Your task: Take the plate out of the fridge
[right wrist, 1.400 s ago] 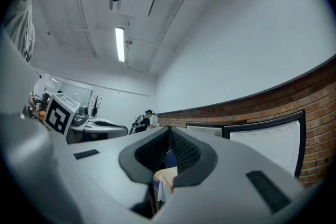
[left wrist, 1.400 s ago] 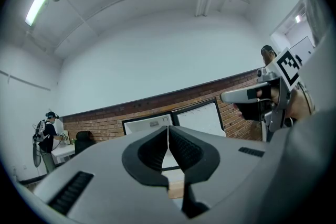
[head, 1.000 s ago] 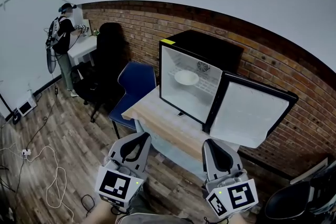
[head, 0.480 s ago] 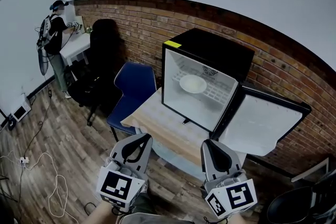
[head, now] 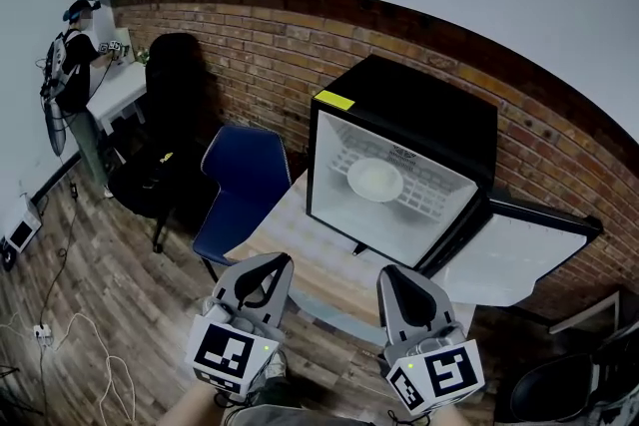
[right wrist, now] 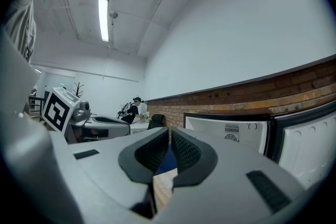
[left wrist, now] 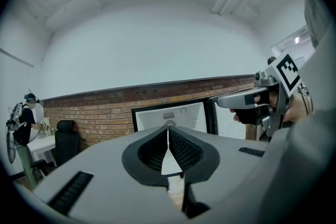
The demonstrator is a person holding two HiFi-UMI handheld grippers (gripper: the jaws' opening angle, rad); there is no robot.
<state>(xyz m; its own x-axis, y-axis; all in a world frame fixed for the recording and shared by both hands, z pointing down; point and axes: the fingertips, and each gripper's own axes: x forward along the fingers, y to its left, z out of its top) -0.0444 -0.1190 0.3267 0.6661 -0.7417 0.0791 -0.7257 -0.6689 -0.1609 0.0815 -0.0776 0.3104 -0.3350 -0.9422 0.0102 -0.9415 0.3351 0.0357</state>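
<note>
A white plate point(head: 375, 180) lies on the wire shelf inside the black fridge point(head: 419, 110), which stands on a wooden table point(head: 290, 234) with its door point(head: 519, 254) swung open to the right. My left gripper point(head: 268, 266) and right gripper point(head: 395, 280) are side by side in front of the table's near edge, short of the fridge, both shut and empty. In the left gripper view the shut jaws point(left wrist: 168, 132) aim at the open fridge point(left wrist: 184, 113) and hide the plate. The right gripper view shows shut jaws point(right wrist: 170, 135) and the fridge point(right wrist: 231, 132) to their right.
A blue chair point(head: 240, 185) stands left of the table and a black office chair point(head: 165, 125) beyond it. A person point(head: 68, 65) stands at a white desk far left. A brick wall point(head: 270, 45) runs behind. Cables point(head: 60, 354) lie on the wooden floor.
Both grippers have moved forward towards the table and fridge. The fridge now looms larger and nearer the middle, with its opening and the plate seen more squarely.
</note>
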